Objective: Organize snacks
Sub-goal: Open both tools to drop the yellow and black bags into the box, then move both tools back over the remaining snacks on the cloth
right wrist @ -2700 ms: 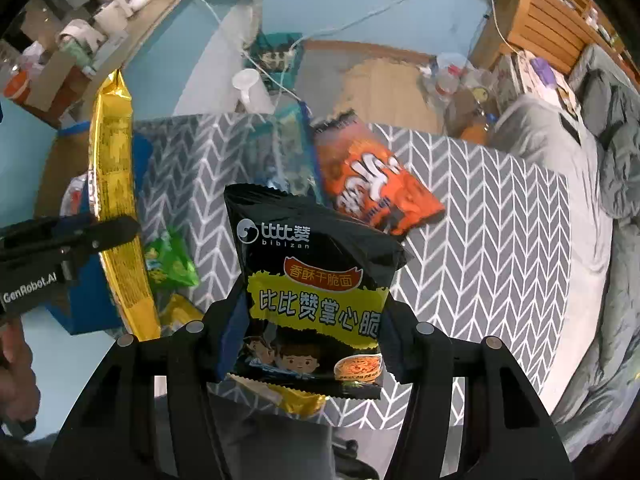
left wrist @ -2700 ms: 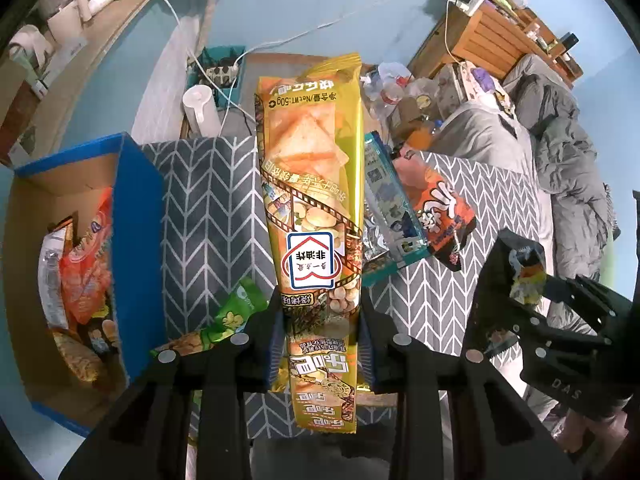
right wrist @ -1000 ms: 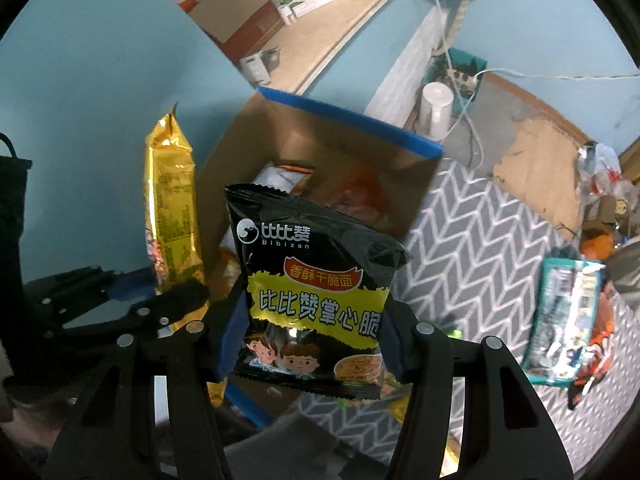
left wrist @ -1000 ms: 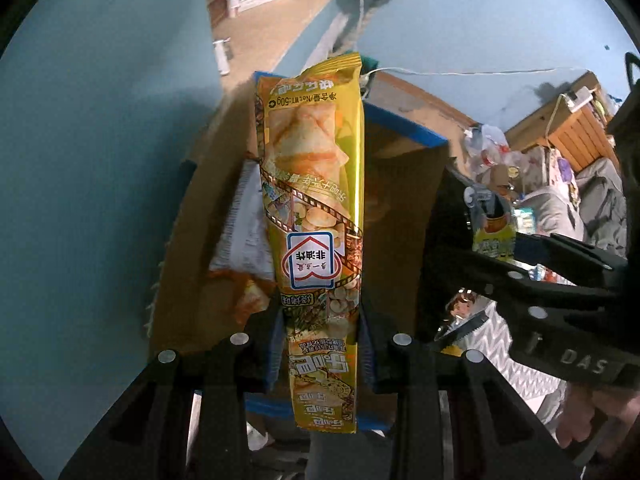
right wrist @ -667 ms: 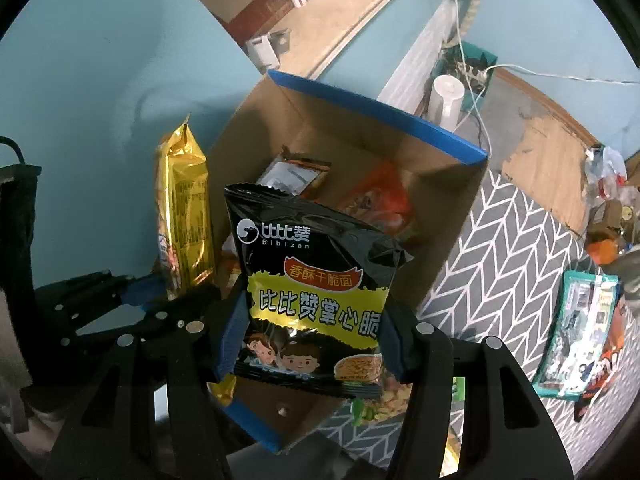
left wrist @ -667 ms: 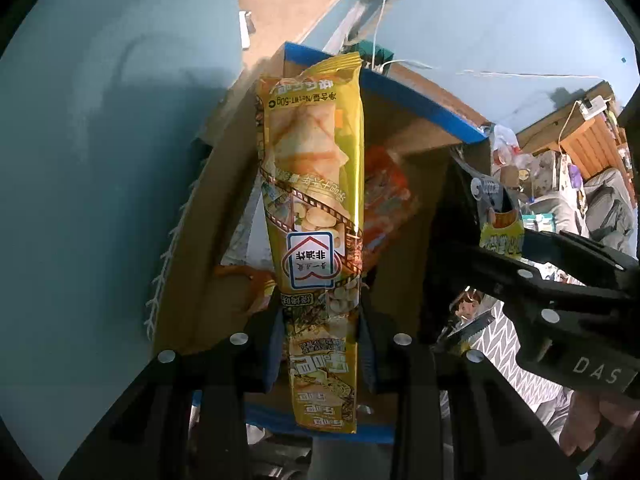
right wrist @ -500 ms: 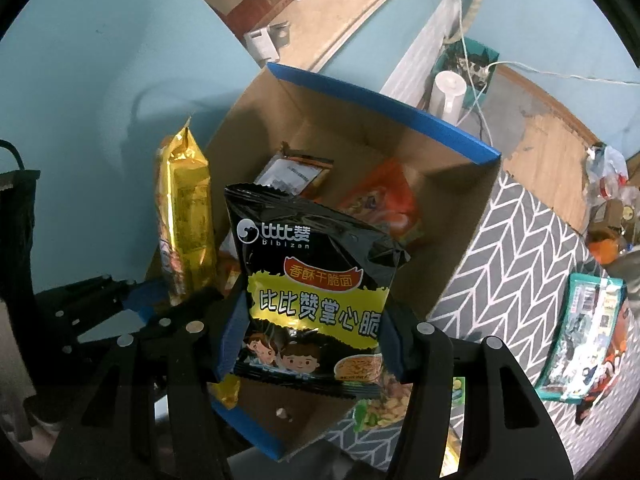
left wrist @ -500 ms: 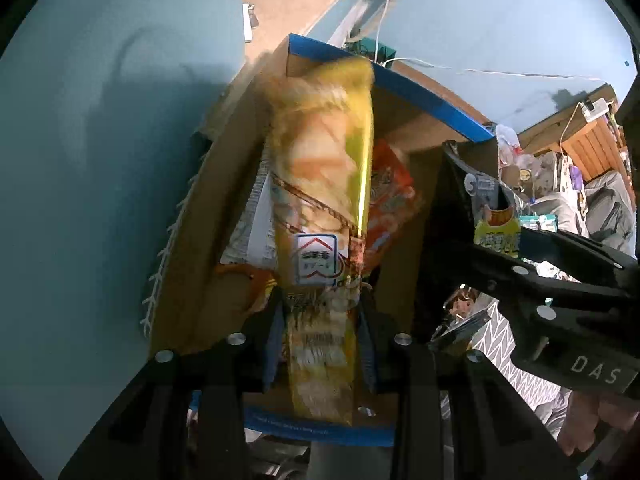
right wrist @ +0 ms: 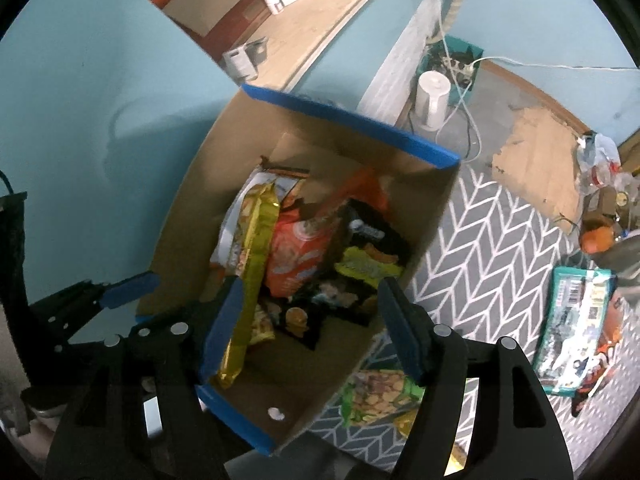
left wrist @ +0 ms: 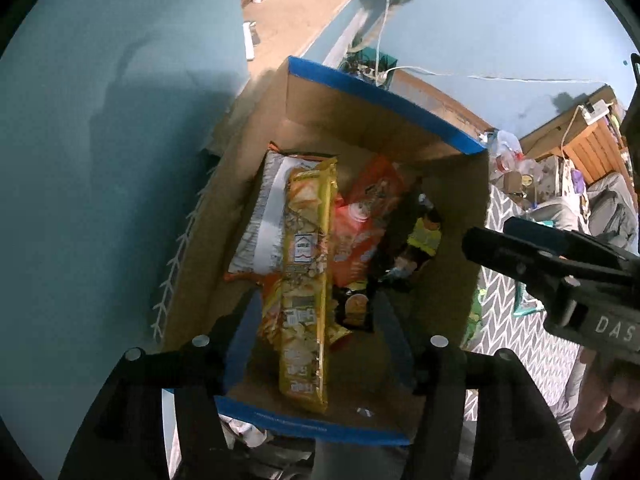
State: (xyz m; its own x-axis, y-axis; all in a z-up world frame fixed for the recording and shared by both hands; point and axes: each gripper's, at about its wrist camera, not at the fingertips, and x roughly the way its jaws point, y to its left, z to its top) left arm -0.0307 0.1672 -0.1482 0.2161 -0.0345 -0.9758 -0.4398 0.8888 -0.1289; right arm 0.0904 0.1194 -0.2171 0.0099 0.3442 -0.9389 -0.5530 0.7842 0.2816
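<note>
A cardboard box with a blue rim (left wrist: 384, 96) (right wrist: 348, 116) stands on the floor below both grippers. Inside lie the long yellow snack pack (left wrist: 306, 276) (right wrist: 252, 264), the black snack bag (right wrist: 360, 268) (left wrist: 416, 248), an orange bag (left wrist: 364, 224) (right wrist: 300, 252) and a white bag (left wrist: 266, 224). My left gripper (left wrist: 312, 332) is open and empty above the box. My right gripper (right wrist: 310, 316) is open and empty above the box; it shows at the right of the left wrist view (left wrist: 560, 276).
A grey chevron mat (right wrist: 480, 248) lies right of the box. On it are a green snack bag (right wrist: 380, 396), a teal pack (right wrist: 576, 324) and an orange bag (right wrist: 604, 356) under it. A wooden shelf (right wrist: 304, 28) stands behind the box by the blue wall.
Both grippers have opened. The yellow pack and the black bag have dropped from the fingers into the box.
</note>
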